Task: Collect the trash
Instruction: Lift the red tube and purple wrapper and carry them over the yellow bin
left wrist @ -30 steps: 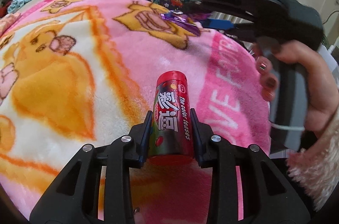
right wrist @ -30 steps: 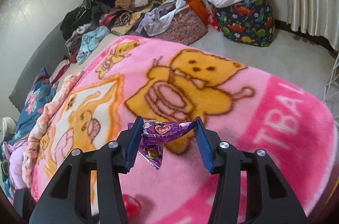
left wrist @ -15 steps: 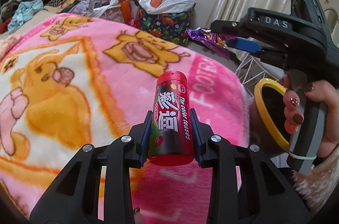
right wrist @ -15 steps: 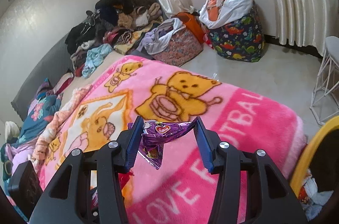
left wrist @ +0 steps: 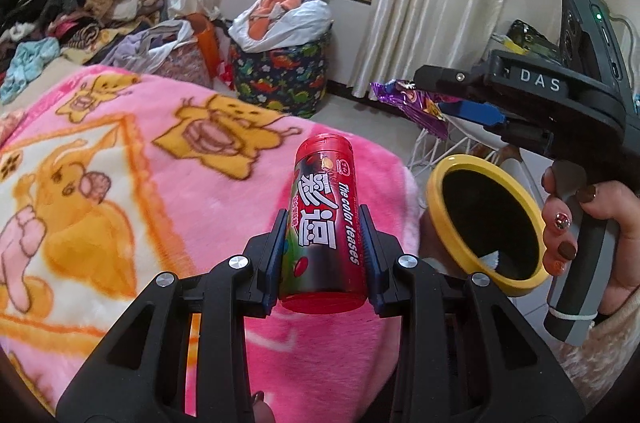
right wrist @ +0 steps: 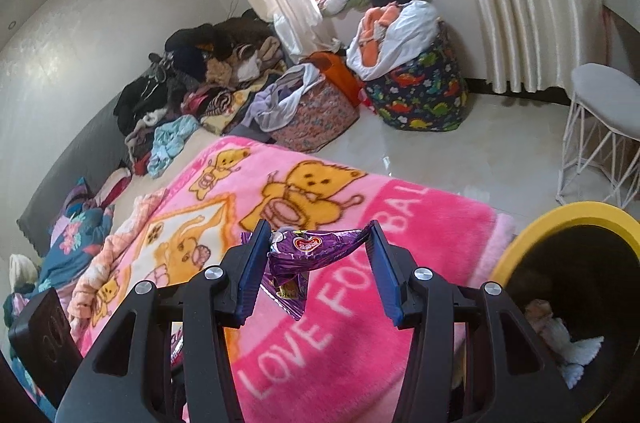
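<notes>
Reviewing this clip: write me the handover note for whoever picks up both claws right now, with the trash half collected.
Left claw: shut on the red candy tube, held above the pink blanket.
Right claw: shut on the purple wrapper, also off the bed.
Yellow-rimmed bin: beside the bed's end, to the right of both claws; some white crumpled trash already lies inside.
Done: both pieces picked up.
Left: carry each over the bin's opening and release; neither is over it yet.
</notes>
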`<state>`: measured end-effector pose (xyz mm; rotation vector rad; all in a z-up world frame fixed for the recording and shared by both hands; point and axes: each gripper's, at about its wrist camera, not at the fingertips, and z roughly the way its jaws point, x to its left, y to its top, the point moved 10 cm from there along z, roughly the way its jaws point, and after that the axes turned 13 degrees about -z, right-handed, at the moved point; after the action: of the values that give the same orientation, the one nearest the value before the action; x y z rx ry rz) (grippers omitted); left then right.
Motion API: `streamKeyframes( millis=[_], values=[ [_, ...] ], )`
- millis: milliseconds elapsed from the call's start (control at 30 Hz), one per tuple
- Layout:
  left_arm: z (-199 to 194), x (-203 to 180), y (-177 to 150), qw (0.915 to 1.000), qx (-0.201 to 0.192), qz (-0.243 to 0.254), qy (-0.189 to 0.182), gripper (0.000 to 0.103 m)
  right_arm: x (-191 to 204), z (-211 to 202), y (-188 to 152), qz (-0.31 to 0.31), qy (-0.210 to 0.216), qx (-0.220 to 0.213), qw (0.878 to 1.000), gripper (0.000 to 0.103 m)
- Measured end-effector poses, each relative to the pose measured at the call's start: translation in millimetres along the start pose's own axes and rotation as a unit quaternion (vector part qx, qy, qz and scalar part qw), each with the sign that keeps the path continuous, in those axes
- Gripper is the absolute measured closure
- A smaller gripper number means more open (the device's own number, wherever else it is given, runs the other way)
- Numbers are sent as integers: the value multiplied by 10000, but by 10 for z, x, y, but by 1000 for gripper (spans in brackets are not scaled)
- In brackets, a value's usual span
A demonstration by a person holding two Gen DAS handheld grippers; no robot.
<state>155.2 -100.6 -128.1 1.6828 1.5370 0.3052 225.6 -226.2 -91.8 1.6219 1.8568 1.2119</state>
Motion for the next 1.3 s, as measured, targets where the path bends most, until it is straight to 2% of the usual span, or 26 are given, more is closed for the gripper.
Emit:
streamKeyframes(
  millis=[667, 1300],
  values=[
    [-23, -846, -52, 9974, -79, 570, -424, 77, -698, -868, -258, 450, -546, -344, 9969, 56],
    [142, -1446, -195, 9920, 47, 1035, -715, 77, -1288, -1282, -582, 852, -1050, -434, 9899, 56]
  ],
)
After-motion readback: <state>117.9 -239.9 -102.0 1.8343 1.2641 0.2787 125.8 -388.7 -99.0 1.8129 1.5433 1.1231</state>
